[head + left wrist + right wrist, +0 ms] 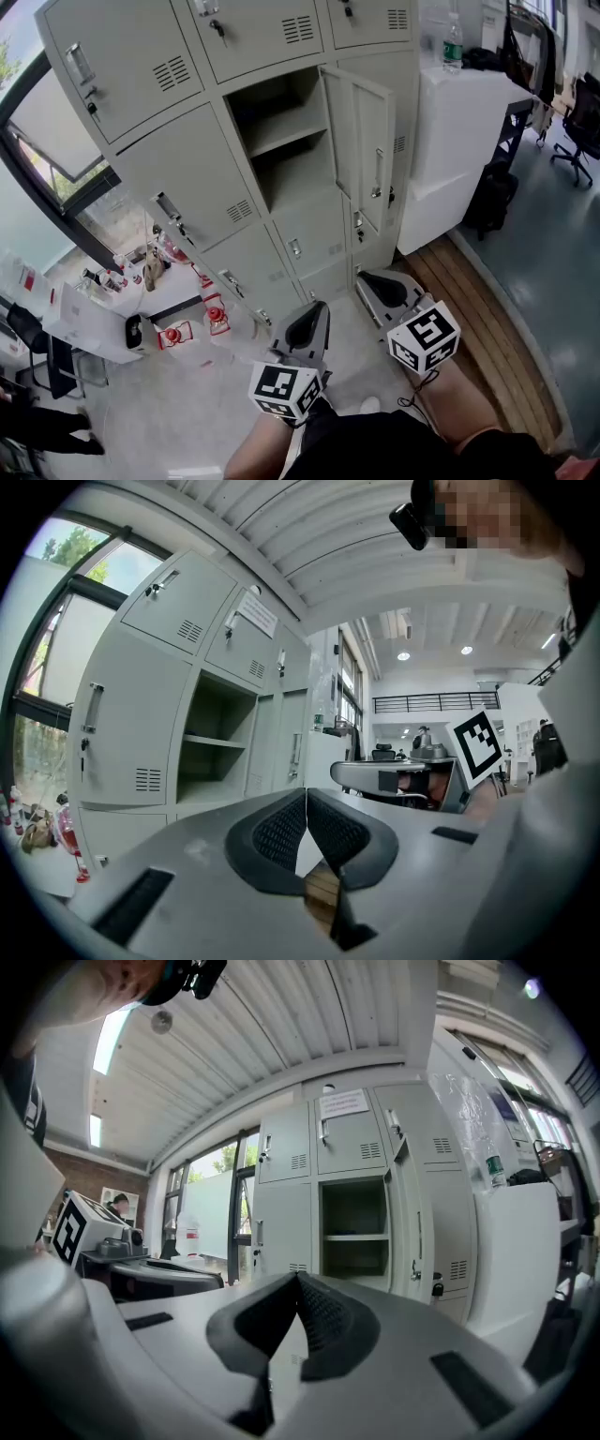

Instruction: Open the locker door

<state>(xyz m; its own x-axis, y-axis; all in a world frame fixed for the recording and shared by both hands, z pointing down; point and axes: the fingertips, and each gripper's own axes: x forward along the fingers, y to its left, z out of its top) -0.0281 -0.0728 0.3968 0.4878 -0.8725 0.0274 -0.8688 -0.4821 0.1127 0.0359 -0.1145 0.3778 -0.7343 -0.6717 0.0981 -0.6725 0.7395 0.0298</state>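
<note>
Nearest the head camera, the left gripper (pixel 315 311) and the right gripper (pixel 373 283) are held side by side, well below the open compartment (pixel 281 141) and pointed toward it. In the left gripper view the ribbed pads are seen pressed together at the tip (pixel 306 794), with nothing caught between them. In the right gripper view the jaws are likewise closed on each other (pixel 297 1279) and nothing is gripped. Neither gripper is in contact with the lockers. The locker door (pixel 367 155) is found already open, hinged at the compartment's right edge and turned outward, with its handle (pixel 378 173) on the face shown to the camera. A single shelf (pixel 286 131) is seen across the compartment; nothing can be made out on it. Closed doors with vent slots and small handles are ranged above, below and to the left of the compartment. To its right, just past the locker bank, a white cabinet (pixel 459 131) is placed, and a bottle (pixel 453 42) is set on top. Lower left of the compartment, a white table (pixel 84 323) with small red items is seen.
</note>
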